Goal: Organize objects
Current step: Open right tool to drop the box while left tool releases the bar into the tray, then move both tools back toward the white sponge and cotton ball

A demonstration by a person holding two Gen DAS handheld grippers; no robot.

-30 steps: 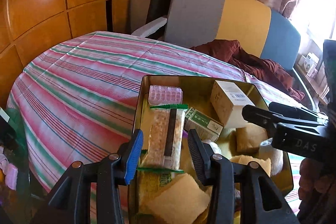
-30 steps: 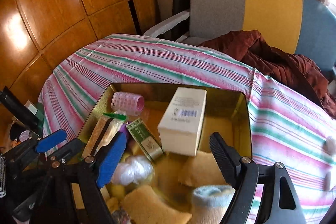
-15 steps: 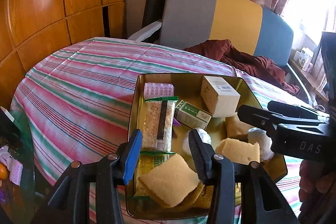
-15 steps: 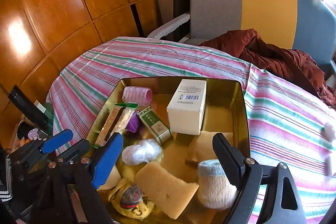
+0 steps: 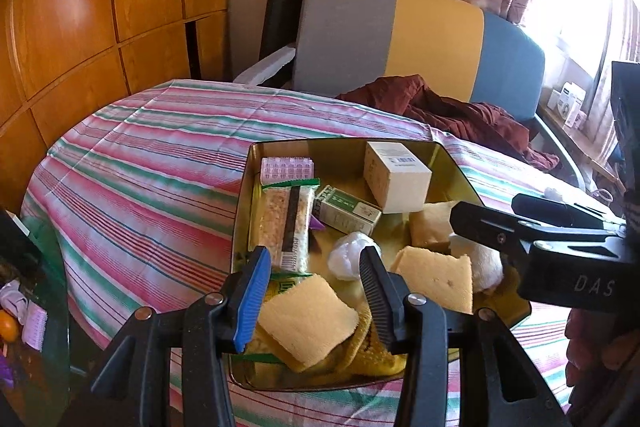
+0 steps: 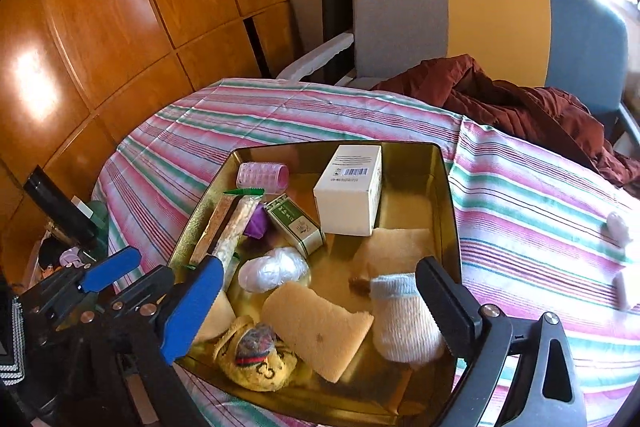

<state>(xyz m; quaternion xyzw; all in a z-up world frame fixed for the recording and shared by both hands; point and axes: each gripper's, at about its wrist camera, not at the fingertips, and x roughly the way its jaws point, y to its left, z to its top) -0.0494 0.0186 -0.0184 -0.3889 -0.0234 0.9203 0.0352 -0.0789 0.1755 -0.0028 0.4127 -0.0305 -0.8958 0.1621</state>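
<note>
A gold tin (image 5: 243, 211) (image 6: 449, 195) sits on the striped tablecloth. It holds a white box (image 5: 398, 179) (image 6: 350, 195), a pink hair roller (image 5: 286, 169), a wrapped snack bar (image 5: 288, 223), a small green box (image 5: 346, 211), yellow sponges (image 5: 308, 319), a white sock (image 6: 406, 319) and a yellow pouch (image 6: 256, 355). My left gripper (image 5: 313, 259) hovers over the tin's near left end, open, its pads touching nothing. My right gripper (image 6: 320, 267) hangs over the near right end. Its jaws are opening and grip nothing; the sock and a sponge lie below them.
A grey, yellow and blue chair (image 6: 452, 15) with a dark red garment (image 6: 520, 107) stands behind the table. Wooden panels (image 5: 100, 7) line the left wall. A glass side table (image 5: 36, 307) with clutter is low on the left. Small white things (image 6: 618, 225) lie on the cloth at right.
Both grippers have drawn back from the tin, so its near end with sponges, sock and pouch now shows. The right jaws have spread wider. The left jaws look unchanged.
</note>
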